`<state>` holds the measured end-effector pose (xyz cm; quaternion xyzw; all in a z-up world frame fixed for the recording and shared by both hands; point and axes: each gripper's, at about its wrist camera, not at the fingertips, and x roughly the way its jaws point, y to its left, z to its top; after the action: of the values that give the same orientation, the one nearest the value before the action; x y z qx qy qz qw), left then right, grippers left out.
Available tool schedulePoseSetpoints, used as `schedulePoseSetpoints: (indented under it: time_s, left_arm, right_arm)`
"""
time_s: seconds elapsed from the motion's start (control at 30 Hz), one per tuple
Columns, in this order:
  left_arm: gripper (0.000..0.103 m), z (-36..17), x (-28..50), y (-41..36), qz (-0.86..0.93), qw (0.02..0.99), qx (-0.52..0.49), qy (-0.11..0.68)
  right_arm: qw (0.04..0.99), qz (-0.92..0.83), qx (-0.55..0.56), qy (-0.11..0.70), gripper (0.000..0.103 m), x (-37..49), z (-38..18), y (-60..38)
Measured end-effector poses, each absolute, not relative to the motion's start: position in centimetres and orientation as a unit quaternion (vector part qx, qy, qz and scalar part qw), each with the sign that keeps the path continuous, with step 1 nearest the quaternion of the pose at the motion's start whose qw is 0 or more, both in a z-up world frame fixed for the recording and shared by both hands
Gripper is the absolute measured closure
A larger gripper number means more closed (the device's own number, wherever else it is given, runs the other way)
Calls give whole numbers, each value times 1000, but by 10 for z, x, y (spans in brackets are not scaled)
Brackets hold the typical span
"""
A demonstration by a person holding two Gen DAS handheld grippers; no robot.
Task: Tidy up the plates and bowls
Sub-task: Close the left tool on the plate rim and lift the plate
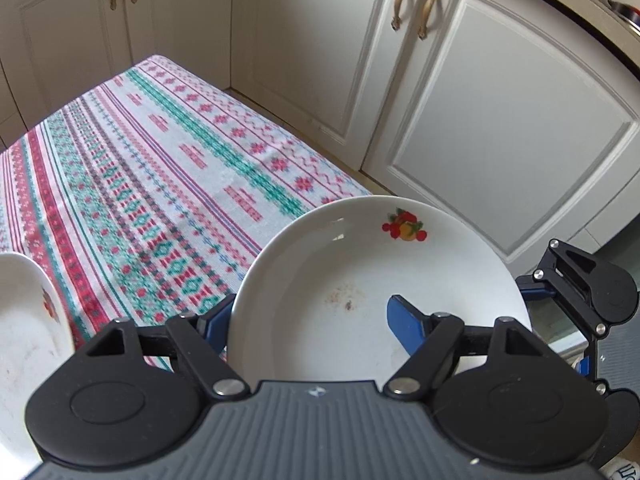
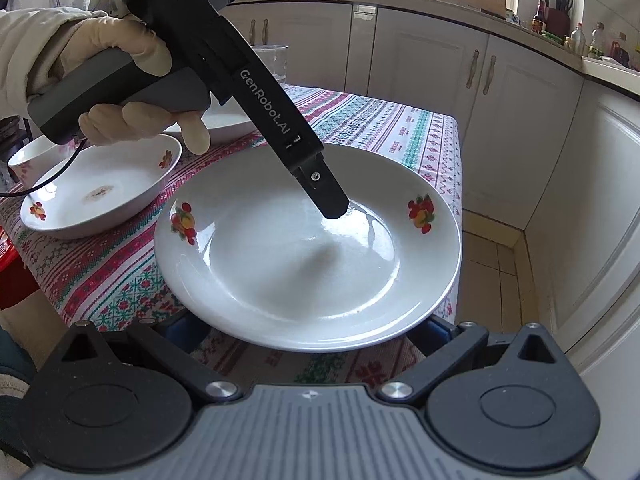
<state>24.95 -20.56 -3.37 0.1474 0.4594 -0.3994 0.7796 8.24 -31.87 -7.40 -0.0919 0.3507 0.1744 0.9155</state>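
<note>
We work with two matching handheld tongs. The left tongs point(image 2: 336, 206) have a black body lettered "GenRobot.AI" and "DAS Data Acquisition System" in white, a grey pistol handle, a thin black cable at its base and a single screw near the tip. Our left hand point(image 2: 132, 92) wears a cream glove under a cream sleeve. The right tongs point(image 2: 308, 332) show ribbed grey housing, black linkages with silver rivets and blue pads.

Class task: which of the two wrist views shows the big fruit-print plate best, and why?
The right wrist view: the plate appears almost whole, rim, well and two fruit prints, with the left gripper reaching into it. The left wrist view shows the plate cropped by the gripper body, with one print.
</note>
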Motion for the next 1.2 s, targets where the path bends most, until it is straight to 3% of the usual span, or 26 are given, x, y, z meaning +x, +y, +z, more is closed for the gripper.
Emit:
schedulePoseSetpoints:
  time_s: [0.57,1.2]
  left_arm:
    - [25,-44,307,-188,-371,802,132,449]
    - [22,-48,312,-192,-366,809,144,437]
  right_arm:
    - [910,191,-108,353,0,152,-82,-323]
    - [911,186,-98,356,0,159,-84,-326]
